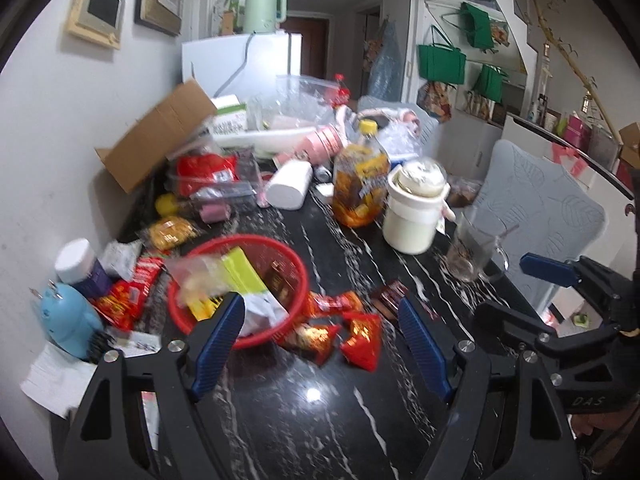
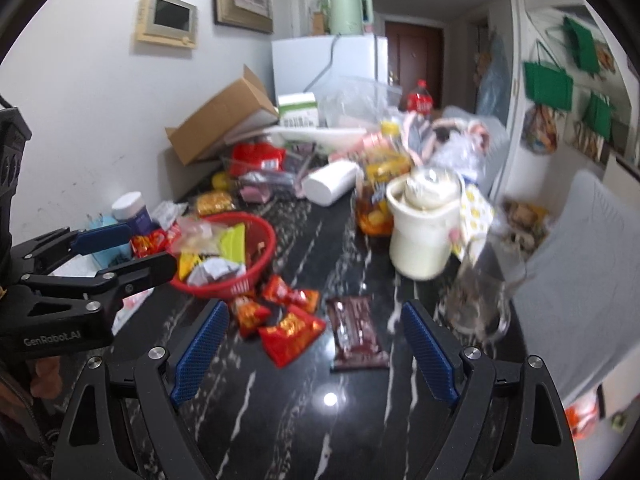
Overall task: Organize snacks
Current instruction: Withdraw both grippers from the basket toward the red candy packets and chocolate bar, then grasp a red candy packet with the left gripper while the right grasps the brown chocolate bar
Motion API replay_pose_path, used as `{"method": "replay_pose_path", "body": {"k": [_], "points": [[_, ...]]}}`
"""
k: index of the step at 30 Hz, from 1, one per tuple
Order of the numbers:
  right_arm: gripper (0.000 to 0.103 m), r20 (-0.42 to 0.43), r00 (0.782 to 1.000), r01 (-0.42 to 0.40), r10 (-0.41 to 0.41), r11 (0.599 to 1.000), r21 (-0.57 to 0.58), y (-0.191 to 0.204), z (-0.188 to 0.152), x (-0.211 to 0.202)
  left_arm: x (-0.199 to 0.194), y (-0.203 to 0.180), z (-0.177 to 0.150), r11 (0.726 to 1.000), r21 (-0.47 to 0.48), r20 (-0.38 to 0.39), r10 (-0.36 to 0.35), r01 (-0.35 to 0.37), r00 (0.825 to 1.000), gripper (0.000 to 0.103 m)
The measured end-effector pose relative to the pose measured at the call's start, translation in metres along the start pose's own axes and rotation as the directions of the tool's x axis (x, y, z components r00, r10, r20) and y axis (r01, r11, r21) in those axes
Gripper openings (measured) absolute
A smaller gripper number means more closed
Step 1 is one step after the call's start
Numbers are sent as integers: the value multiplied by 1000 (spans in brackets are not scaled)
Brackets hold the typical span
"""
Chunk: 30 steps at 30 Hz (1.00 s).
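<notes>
A red basket (image 1: 296, 268) (image 2: 262, 236) on the black marble table holds several snack packets, among them a lime-green one (image 1: 242, 270) (image 2: 234, 242). Red snack packets (image 1: 362, 338) (image 2: 290, 330) lie loose just right of it. A brown chocolate bar (image 2: 356, 326) (image 1: 390, 296) lies further right. My left gripper (image 1: 322, 320) is open and empty above the table, its left finger over the basket's near rim. My right gripper (image 2: 316, 330) is open and empty, with the red packets and the brown bar ahead between its fingers. Each gripper shows in the other's view.
A cream jar (image 1: 414, 210) (image 2: 424, 224), a glass mug (image 1: 474, 250) (image 2: 478, 300) and a bottle of orange preserves (image 1: 360, 184) stand right of centre. More packets, a white-capped bottle (image 1: 80, 264), a blue toy (image 1: 70, 318) and a cardboard box (image 1: 160, 134) crowd the wall side.
</notes>
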State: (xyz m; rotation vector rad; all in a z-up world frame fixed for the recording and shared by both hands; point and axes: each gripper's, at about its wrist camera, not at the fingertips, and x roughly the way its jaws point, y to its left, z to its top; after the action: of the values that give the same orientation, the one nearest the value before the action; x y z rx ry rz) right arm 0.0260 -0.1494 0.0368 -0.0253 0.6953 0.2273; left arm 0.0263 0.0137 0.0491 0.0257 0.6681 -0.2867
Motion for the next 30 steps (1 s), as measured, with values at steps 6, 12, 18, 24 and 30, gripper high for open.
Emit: {"method": "replay_pose_path", "body": {"k": [6, 12, 18, 24, 30], "points": [[89, -54, 999, -3, 5, 999, 35, -8, -22, 14, 23, -4, -19, 999, -23, -60, -24, 22, 998, 79], [89, -104, 995, -7, 13, 998, 55, -13, -39, 32, 43, 3, -34, 996, -87, -104, -43, 34, 994, 79], [89, -147, 989, -8, 16, 998, 58, -15, -47, 54, 62, 11, -46, 990, -140, -133, -23, 4, 991, 79], [89, -183, 983, -12, 22, 998, 55, -20, -52, 74, 83, 20, -50, 978, -199, -162, 25, -57, 987, 79], [89, -202, 979, -9, 19, 999, 52, -29, -51, 92, 105, 21, -48, 964, -241, -188, 68, -113, 980, 79]]}}
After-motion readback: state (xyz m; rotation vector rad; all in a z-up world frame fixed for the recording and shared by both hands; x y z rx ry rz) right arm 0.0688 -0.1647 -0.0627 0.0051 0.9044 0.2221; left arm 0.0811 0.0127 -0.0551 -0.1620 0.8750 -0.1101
